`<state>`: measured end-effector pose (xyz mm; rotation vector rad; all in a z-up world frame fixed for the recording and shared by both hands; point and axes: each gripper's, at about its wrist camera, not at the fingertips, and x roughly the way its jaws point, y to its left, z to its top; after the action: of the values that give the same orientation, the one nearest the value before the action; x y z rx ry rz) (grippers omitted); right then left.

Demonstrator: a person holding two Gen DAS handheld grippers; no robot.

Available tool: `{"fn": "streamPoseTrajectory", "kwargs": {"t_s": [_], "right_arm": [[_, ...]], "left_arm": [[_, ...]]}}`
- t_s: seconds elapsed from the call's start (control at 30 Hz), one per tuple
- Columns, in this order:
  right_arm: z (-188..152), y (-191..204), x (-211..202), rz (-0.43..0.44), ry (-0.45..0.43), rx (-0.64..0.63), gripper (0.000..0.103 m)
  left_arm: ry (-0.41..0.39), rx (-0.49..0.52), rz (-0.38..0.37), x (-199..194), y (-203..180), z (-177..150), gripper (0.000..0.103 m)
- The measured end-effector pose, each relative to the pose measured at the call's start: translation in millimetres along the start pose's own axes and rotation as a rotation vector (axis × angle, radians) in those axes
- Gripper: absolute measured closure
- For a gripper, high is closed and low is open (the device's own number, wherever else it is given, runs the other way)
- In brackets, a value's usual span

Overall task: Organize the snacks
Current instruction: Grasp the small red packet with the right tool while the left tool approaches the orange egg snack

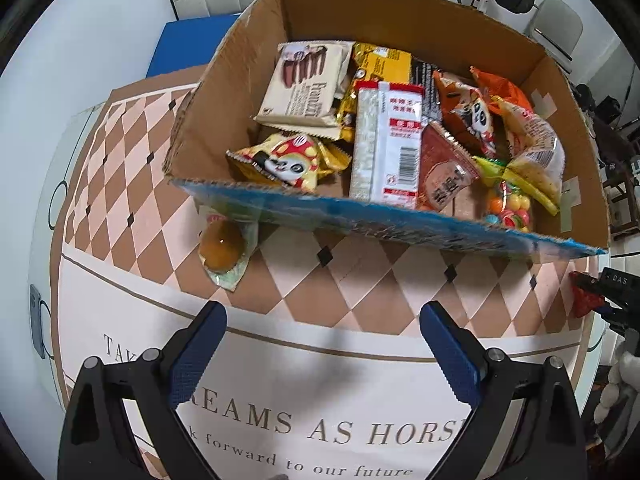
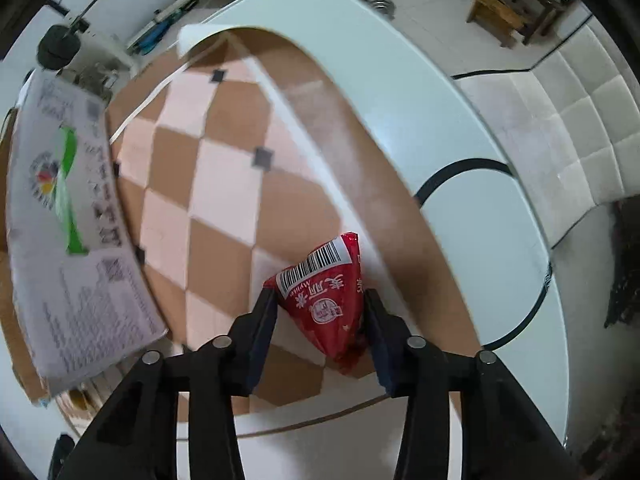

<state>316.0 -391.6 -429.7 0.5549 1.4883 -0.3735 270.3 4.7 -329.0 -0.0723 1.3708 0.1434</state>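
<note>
The right gripper [image 2: 320, 300] has its fingers clenched on a red snack packet [image 2: 326, 300], held over the checkered mat [image 2: 224, 184] on the worktop [image 2: 460, 128]. The left gripper [image 1: 322, 316] hangs released, fingers spread wide above the mat. Just ahead sits a cardboard box [image 1: 400, 20] full of snacks, with a jelly cup [image 1: 222, 246] beside its near wall.
</note>
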Motion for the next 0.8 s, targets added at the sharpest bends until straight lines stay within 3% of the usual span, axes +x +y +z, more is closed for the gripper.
{"fn": "streamPoseTrajectory", "kwargs": {"t_s": [0.17, 0.43, 0.6, 0.8], "right_arm": [[-35, 20, 0, 0.061, 0.052, -0.074, 0.060], [-117, 90, 8, 0.178, 0.152, -0.202, 0.061], [-146, 138, 14, 0.187, 0.159, -0.262, 0.061], [-144, 174, 13, 0.175, 0.133, -0.276, 0.061]], "left_arm": [[0.010, 0.001, -0.003, 6, 22, -14, 0.004], [0.091, -0.070, 0.028, 37, 101, -28, 0.004], [0.096, -0.212, -0.048, 49, 137, -9, 0.004], [0.107, -0.186, -0.106, 75, 130, 26, 0.004]]}}
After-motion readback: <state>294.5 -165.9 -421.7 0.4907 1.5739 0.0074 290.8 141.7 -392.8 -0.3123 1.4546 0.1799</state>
